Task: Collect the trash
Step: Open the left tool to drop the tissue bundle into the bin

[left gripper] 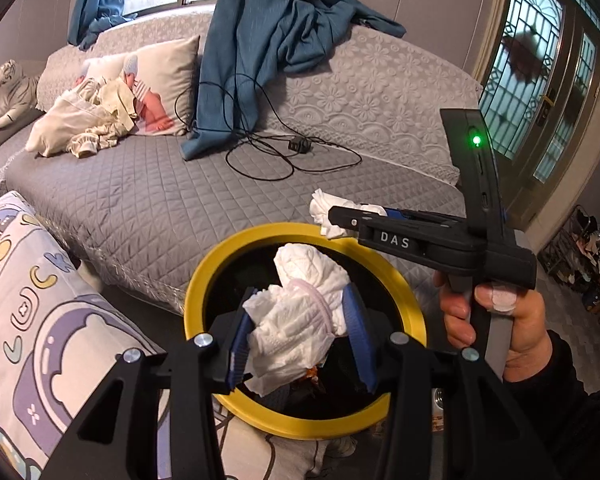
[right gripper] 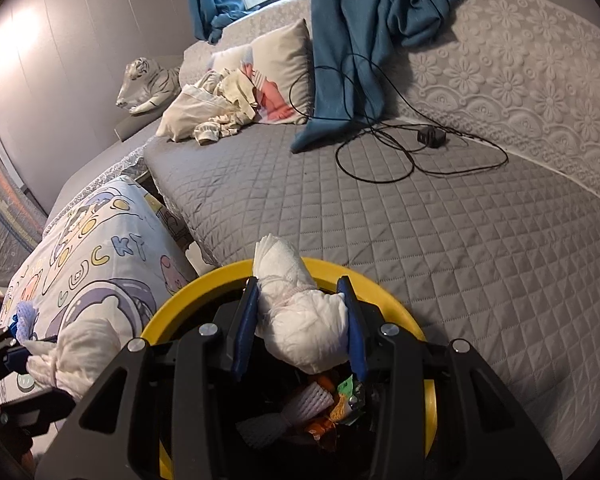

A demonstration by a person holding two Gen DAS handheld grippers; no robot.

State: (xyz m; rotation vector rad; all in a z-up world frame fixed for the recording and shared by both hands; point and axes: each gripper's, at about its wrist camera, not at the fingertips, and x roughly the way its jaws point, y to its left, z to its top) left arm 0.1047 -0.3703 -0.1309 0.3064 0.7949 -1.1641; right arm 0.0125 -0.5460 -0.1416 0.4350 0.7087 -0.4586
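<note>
My left gripper [left gripper: 296, 332] is shut on a rolled white diaper [left gripper: 300, 312] and holds it over the yellow-rimmed trash bin [left gripper: 196, 288]. My right gripper [right gripper: 302, 324] is shut on a second rolled white diaper [right gripper: 304, 316] above the same bin [right gripper: 168, 312]. In the left wrist view the right gripper [left gripper: 336, 216] shows from the side with its diaper [left gripper: 328, 204] at the bin's far rim. In the right wrist view the left gripper's diaper [right gripper: 72, 348] shows at lower left. The bin holds wrappers and foam netting [right gripper: 308, 404].
A grey quilted sofa [right gripper: 420, 240] lies behind the bin, with a black cable and charger [right gripper: 432, 136], blue curtain [right gripper: 360, 40], pillow and crumpled clothes [right gripper: 220, 116], and a toy tiger [right gripper: 152, 84]. A cartoon-print cushion [right gripper: 100, 248] lies left of the bin. A glass door [left gripper: 540, 60] is at right.
</note>
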